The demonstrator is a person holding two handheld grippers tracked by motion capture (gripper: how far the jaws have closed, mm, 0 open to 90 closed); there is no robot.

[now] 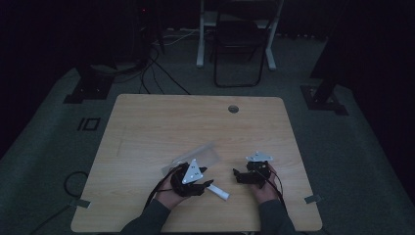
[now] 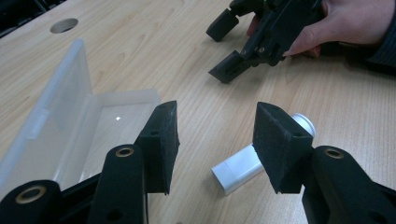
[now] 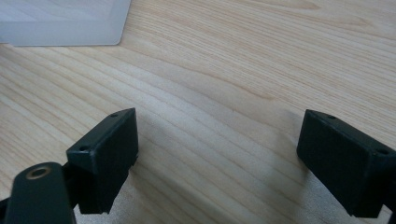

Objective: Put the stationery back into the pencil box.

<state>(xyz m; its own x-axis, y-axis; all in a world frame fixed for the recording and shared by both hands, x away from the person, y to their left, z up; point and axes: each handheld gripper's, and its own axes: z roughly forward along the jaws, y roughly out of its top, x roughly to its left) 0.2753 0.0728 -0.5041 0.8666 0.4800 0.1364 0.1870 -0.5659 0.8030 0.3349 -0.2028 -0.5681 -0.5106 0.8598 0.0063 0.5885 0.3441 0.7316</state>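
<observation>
The left hand-held gripper point(image 2: 215, 144) hangs wide open over the table point(image 2: 187, 56), gripping nothing. A small white tube point(image 2: 238, 169) lies on the table just under and beyond its right-hand jaw, partly hidden by that pad. An open clear plastic box point(image 2: 70, 126) sits just beside its other jaw. The right hand-held gripper point(image 3: 217, 158) is open and empty too, off to the side. Closing from here would likely pinch the tube off-centre, so it could roll or squirt away; a sideways swing might knock the box lid.

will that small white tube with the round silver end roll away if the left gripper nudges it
Probably only a little: the small white tube lies flat on the wooden table, and its near end looks squared. It seems light, so it may skid. The open left gripper hovers over it.
</observation>
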